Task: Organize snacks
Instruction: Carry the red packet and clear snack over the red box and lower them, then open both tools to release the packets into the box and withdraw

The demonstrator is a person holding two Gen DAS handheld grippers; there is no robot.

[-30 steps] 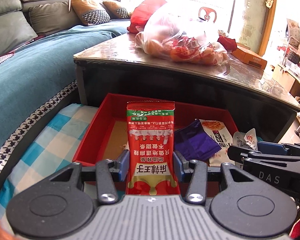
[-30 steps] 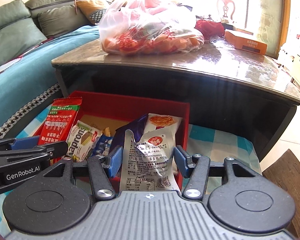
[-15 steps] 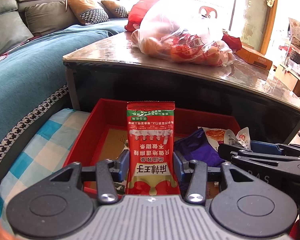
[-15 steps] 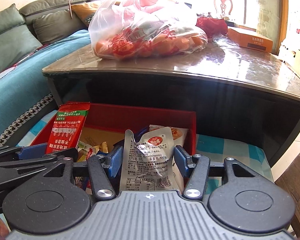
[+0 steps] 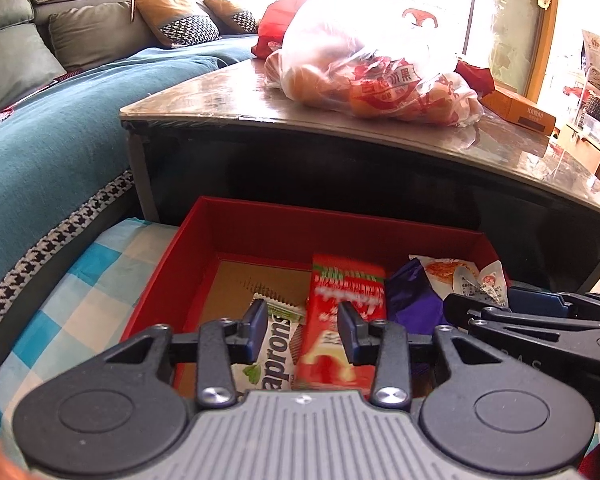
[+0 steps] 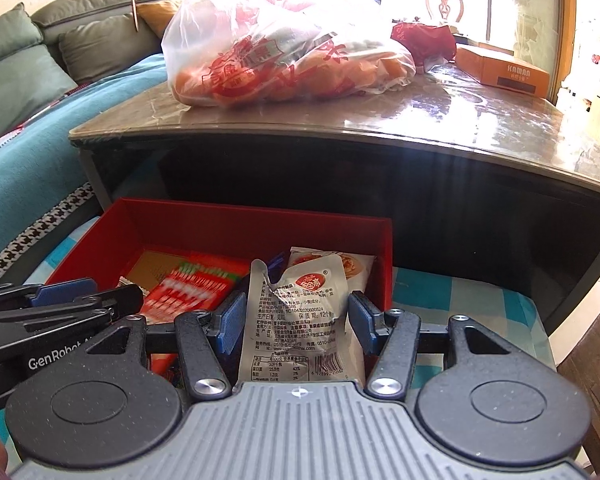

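The left gripper stood open, pads clear of the blurred red packet lying in the red box beside a green-and-white wafer pack. The right gripper was also apart, its pads not pressing the silver pouch between them, at the box's 3 o'clock side.

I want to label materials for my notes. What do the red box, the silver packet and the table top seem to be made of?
Red box: probably cardboard with a matte red finish; thin, straight folded walls and a brown base inside.
Silver packet: likely foil-lined plastic film, semi-glossy; it is crinkled and printed.
Table top: looks like polished stone or marble, perhaps under a clear cover; it is veined and reflects light strongly.
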